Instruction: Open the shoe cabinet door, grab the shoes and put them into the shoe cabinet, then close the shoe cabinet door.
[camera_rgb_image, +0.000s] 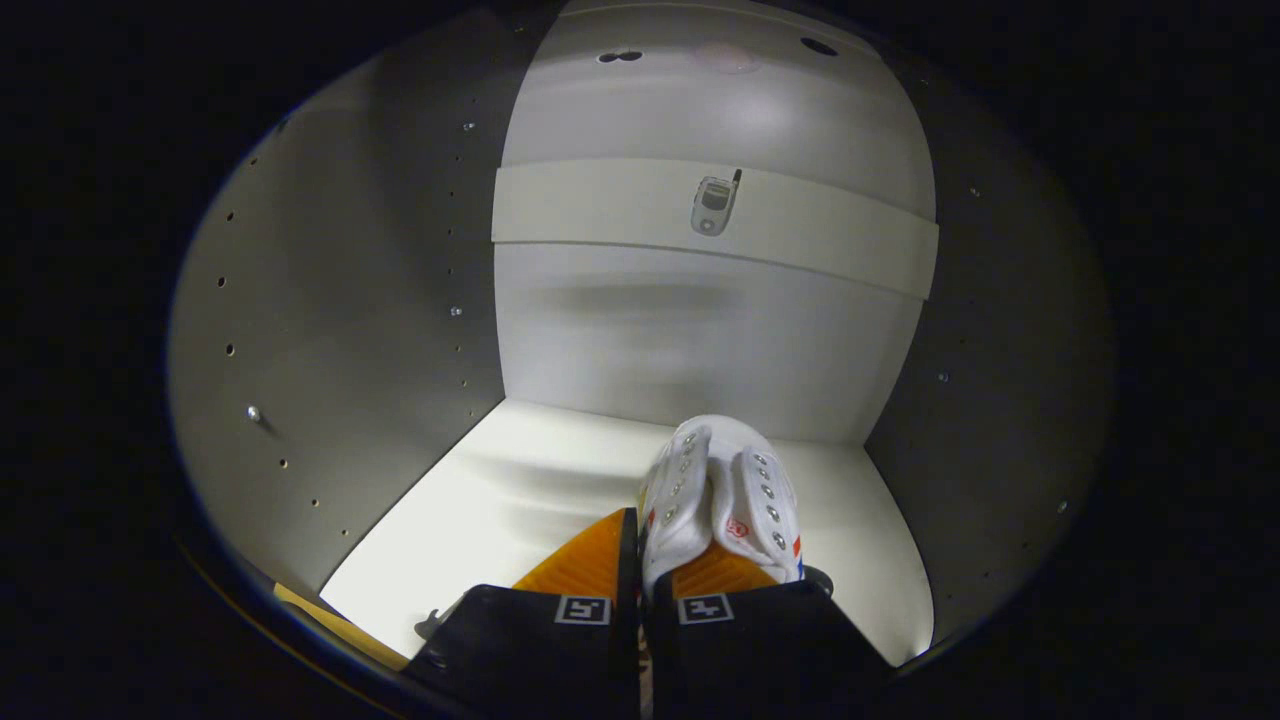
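Observation:
I am looking into the white shoe cabinet (560, 480), with its floor below and its back wall ahead. A pair of white shoes (715, 490) with metal eyelets and small red and blue marks is pinched between my fingers, toes pointing toward the back wall. My gripper (645, 545) is shut on the shoes, holding them just above the cabinet floor, right of its middle. The heels are hidden behind the fingers.
A white cross rail (600, 215) spans the back wall and carries a small metal fitting (714, 204). Grey side panels (330, 330) with rows of peg holes stand on both sides. The cabinet's front edge (330, 620) lies low on the left.

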